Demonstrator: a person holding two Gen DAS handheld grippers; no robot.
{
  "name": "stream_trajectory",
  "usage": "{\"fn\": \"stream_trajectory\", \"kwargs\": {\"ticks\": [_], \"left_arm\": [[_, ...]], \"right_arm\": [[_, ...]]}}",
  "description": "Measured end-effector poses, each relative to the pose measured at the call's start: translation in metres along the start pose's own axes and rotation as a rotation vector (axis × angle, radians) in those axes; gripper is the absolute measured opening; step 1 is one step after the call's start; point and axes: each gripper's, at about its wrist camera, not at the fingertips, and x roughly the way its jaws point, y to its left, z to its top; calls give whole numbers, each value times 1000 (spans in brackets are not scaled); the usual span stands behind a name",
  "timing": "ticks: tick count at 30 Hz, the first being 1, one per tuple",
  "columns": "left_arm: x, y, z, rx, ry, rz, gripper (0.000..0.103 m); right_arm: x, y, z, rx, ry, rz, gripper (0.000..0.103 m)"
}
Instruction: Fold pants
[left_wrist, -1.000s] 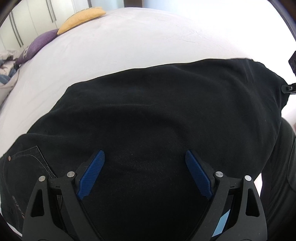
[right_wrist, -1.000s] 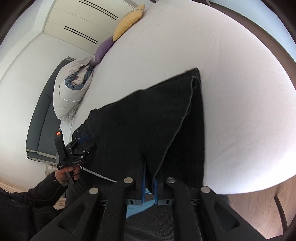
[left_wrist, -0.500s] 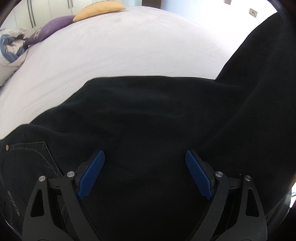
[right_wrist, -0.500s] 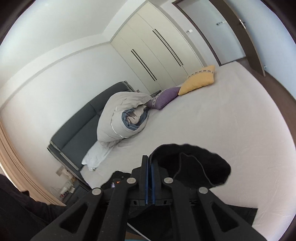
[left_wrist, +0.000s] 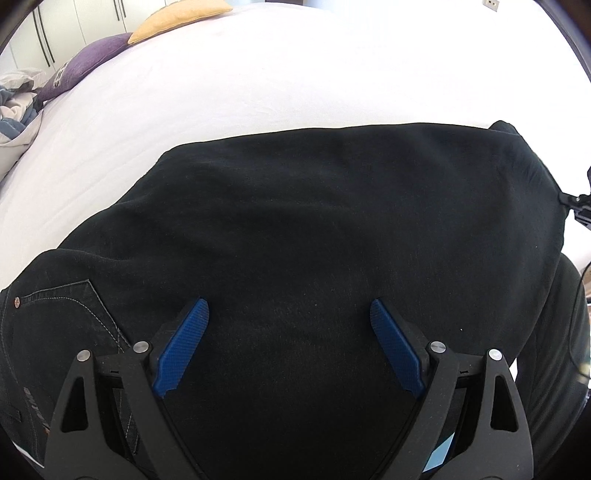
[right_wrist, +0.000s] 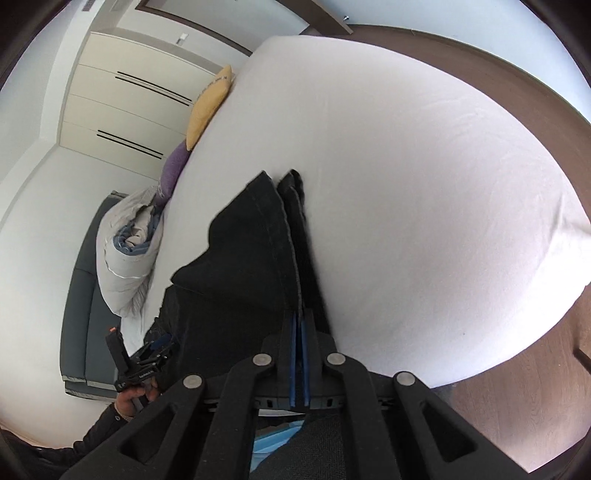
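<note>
Both grippers sat over the black pants (left_wrist: 314, 229) as I watched from my end. On the left gripper (left_wrist: 289, 314) I saw the two blue pads spread wide apart, hovering above the dark cloth with nothing pinched between them. On the right gripper (right_wrist: 298, 325) the blue pads were pressed together, and a hemmed edge of the pants ran straight down into them, so I read that one as clamped on the fabric.

I found the pants lying across the near part of the white bed (left_wrist: 332, 74), with one layer laid over another; a back pocket with pale stitching and a rivet showed at the left of the left wrist view. From the right wrist view I saw the stitched hem of the upper layer running away from the pads toward the far corners of the cloth.

A yellow pillow (right_wrist: 208, 107) and a purple pillow (right_wrist: 173, 170) lay at the head of the bed, and a bundled duvet (right_wrist: 125, 254) was beside them.
</note>
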Motion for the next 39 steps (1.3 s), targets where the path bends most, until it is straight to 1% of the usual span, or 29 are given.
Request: {"fn": "stream_trajectory", "kwargs": {"ticks": [1,3,5,8,9,10,11,12,13,15,16,17,18,19,20,21,23,24,25,26,27,29,32,33,34,35,36,37,39], "left_arm": [[0,-1,0,1,-1,0,90],[-1,-4,-1,0,-4,5,90],[-1,-5,-1,6,-6,12,90],[-4,-10,-4,24,-12,20,90],[5,-3,-6,20,-13,18,90],[9,-2,-7,14,-13,15,90],[9,-3,-7,12,-13,13,90],[8,-5,-6,12,-14,11,90],[8,-6,-5,13,-15,10,90],[9,-7,-5,12,-16,7,90],[10,-8,-5,9,-18,4,90],[10,-7,-5,6,-19,2,90],[12,-8,-4,1,-19,-1,90],[12,-8,-3,-5,-20,-4,90],[13,-8,-2,-9,-20,-5,90],[14,-8,-2,-10,-20,-6,90],[15,-10,-1,-9,-18,-5,90],[16,-9,-1,-9,-17,-6,90],[17,-10,-1,-9,-17,-7,90],[17,-10,-1,-8,-16,-8,90],[18,-11,-1,-7,-16,-9,90],[23,-6,0,-8,-15,-11,90],[27,-1,2,-10,-15,-10,90],[27,-1,3,-10,-16,-10,90],[28,-1,4,-12,-17,-10,90],[29,-1,6,-14,-18,-10,90],[31,6,-1,-16,-21,-10,90],[31,5,0,-18,-23,-9,90],[32,5,1,-23,-28,-5,90]], "right_arm": [[-4,2,-1,2,-10,4,3],[-7,3,-6,-8,-6,-22,3],[-5,-7,-14,22,23,-69,3],[-11,-17,-30,54,24,-76,3],[-13,-21,-34,64,21,-94,3],[-14,-27,-34,76,30,-155,4],[-15,-35,-33,101,51,-202,8],[-18,-42,-29,133,68,-196,8],[-25,-43,-24,143,59,-157,8],[-44,-23,-3,60,-10,-93,9],[-49,-10,11,10,-32,-55,15],[-50,3,25,-29,-41,-15,24],[-46,15,40,-66,-39,18,53],[-40,25,54,-97,-37,37,73],[-31,32,67,-130,-26,46,76],[-19,38,80,-162,4,37,76],[10,45,98,-195,82,-17,76],[24,48,104,-208,119,-22,73],[34,50,109,-226,144,-35,70],[43,50,112,-240,161,-48,69],[50,49,113,-246,177,-51,69],[61,46,114,-246,200,-45,63],[72,45,105,-278,239,-66,33],[74,48,101,-301,251,-79,10],[74,51,95,-322,253,-87,7],[73,54,90,-332,247,-77,7],[70,57,85,-334,232,-59,6],[67,60,81,-336,218,-47,4],[54,66,74,-338,163,-37,4]]}}
